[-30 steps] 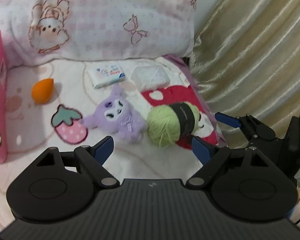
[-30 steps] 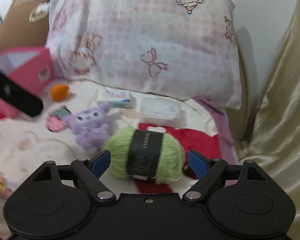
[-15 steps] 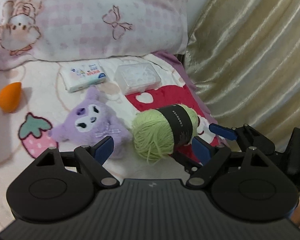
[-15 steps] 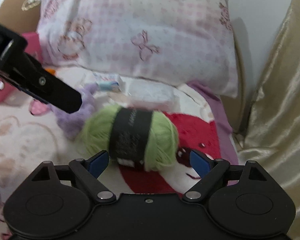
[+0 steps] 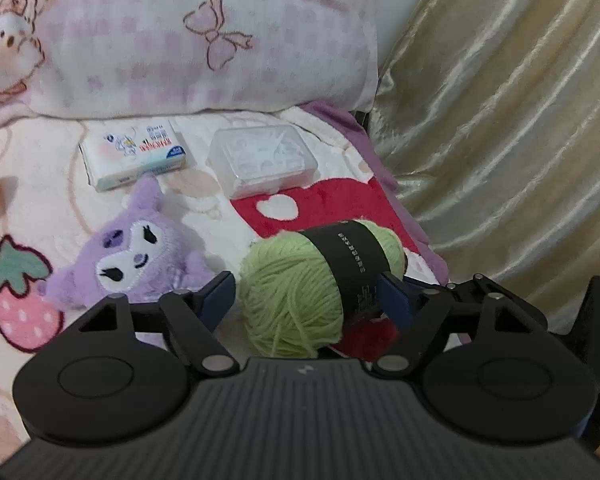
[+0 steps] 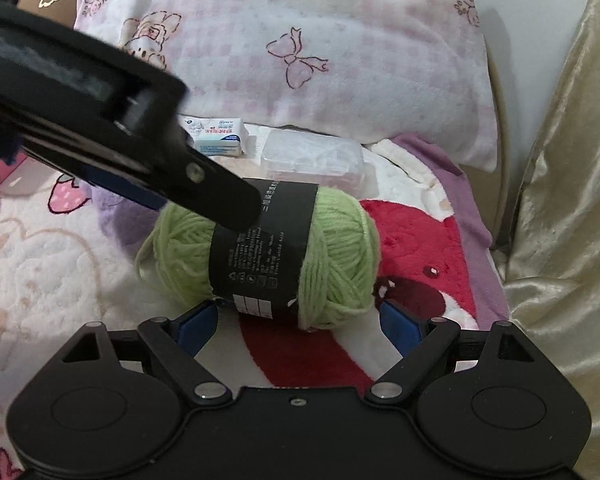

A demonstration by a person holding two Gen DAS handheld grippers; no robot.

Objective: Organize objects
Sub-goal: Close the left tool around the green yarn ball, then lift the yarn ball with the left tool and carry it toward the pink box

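While the yarn (image 6: 260,248) lies on the blanket (image 6: 40,272), both grippers — left (image 5: 306,300), right (image 6: 300,322) — flank it, jaws wide.

You're in a bedroom at home: a bow-print pillow (image 5: 180,40) at 12 o'clock, a fleece blanket (image 5: 40,168) below, a gold curtain (image 5: 520,120) at 2 o'clock.

A pink checked pillow (image 5: 172,36) leans beside shiny gold curtain (image 5: 508,120) folds.
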